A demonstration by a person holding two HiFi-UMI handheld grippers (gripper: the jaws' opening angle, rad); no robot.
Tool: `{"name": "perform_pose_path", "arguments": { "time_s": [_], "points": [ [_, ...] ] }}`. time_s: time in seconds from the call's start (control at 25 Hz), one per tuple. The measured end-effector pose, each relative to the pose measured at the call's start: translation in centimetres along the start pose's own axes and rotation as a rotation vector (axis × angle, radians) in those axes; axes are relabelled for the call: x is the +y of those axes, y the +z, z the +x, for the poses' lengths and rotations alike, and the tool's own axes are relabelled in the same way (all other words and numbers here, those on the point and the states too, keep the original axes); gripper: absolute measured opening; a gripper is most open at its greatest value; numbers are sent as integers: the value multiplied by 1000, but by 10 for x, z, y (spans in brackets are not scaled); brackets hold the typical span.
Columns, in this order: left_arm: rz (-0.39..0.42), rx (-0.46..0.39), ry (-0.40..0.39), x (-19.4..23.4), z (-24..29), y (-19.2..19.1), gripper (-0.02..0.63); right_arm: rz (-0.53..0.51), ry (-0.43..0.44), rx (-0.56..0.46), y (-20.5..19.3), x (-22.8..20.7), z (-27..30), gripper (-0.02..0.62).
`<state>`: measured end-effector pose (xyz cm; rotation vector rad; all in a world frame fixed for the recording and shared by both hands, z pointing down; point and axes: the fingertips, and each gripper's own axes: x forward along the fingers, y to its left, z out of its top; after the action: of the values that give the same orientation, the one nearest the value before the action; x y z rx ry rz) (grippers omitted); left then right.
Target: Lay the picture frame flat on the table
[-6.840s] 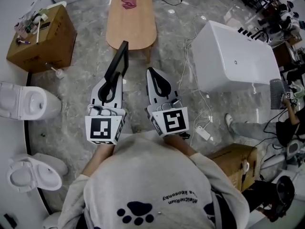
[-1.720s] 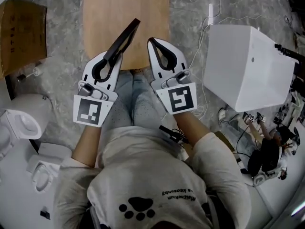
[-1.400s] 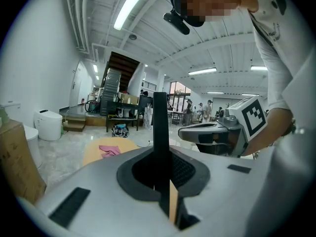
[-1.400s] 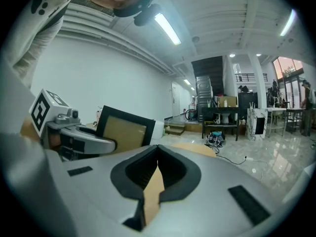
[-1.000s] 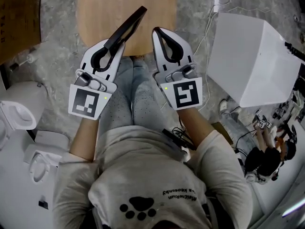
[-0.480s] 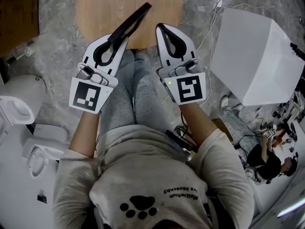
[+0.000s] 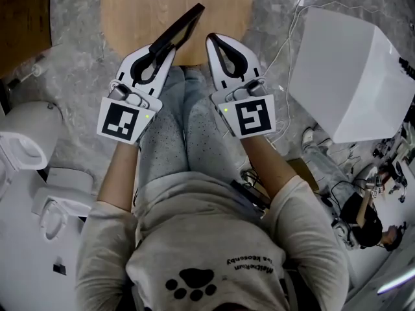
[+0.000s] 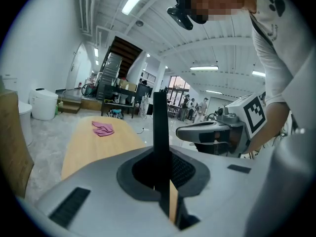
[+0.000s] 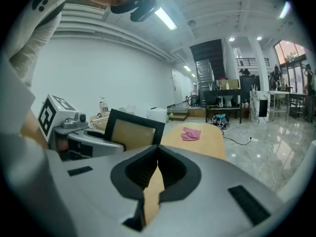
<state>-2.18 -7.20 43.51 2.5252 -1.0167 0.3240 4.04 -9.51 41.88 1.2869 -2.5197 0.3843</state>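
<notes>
The black picture frame (image 7: 176, 32) with a tan panel (image 9: 129, 132) is held on edge in the air, slanting up and right over the near end of the wooden table (image 7: 133, 8). My left gripper (image 7: 161, 46) is shut on its lower edge. In the left gripper view the frame (image 8: 159, 127) stands as a thin black bar between the jaws of that gripper (image 8: 163, 199). My right gripper (image 7: 211, 39) hovers just right of the frame, shut and empty. Its closed jaws (image 9: 157, 154) point along the table (image 9: 200, 143).
A pink cloth (image 9: 191, 134) lies at the table's far end (image 8: 102, 128). A large white box (image 7: 350, 76) stands on the floor to the right, with cables beside it. A cardboard box (image 7: 23, 18) and toilets (image 7: 29, 141) are on the left. The person's legs are below the grippers.
Over several seconds the person has come up to the table's near end carrying the frame. In the last second both grippers have barely shifted, and the grip is unchanged.
</notes>
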Motion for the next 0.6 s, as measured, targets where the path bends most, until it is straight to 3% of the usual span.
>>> {"name": "perform_pose_path", "arguments": {
  "time_s": [0.6],
  "points": [
    [-28, 89, -30, 8, 16, -56, 28, 2, 42, 133, -66, -2, 15, 11]
  ]
}}
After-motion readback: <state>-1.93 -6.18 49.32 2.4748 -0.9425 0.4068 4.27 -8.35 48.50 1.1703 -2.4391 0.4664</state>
